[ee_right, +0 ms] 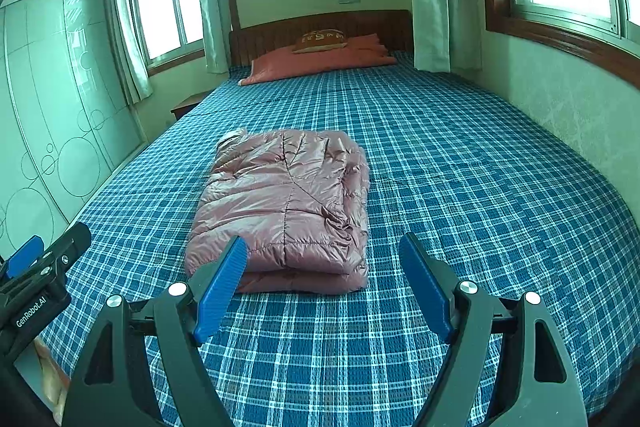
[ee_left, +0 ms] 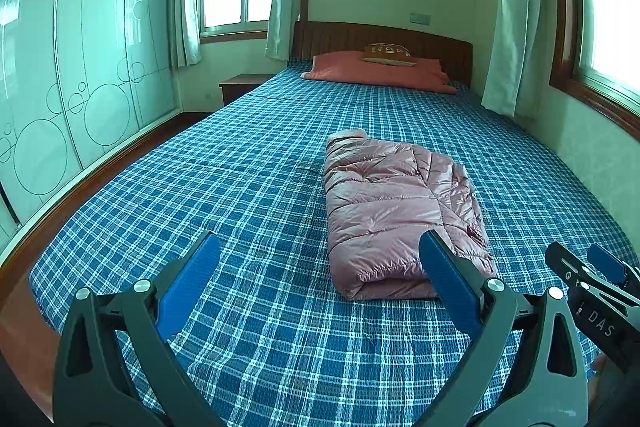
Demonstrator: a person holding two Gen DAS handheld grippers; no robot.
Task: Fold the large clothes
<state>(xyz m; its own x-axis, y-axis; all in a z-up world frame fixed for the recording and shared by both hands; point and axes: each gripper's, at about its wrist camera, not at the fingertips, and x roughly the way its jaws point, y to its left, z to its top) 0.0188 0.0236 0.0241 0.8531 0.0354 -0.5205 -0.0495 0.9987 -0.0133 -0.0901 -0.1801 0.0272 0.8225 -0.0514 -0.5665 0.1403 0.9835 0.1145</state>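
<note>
Folded pink jacket (ee_right: 284, 203), apparently untouched, on bed (ee_right: 460, 167)

- The left gripper (ee_left: 320, 251) has two matte black, Y-shaped arms with triangular cut-outs, each ending in a flat blue pad (ee_left: 448, 287).
- Round silver screws (ee_left: 495, 284) sit on the black arms just behind the blue pads.
- The right gripper (ee_right: 322, 251) has the same build; its blue pads (ee_right: 222, 285) look finely ribbed.
- White lettering "GenRobot.AI" (ee_right: 31, 311) runs along the left gripper's black side.
- "DAS" (ee_left: 601, 323) marks the right gripper's side, possibly part of a longer word.
</note>
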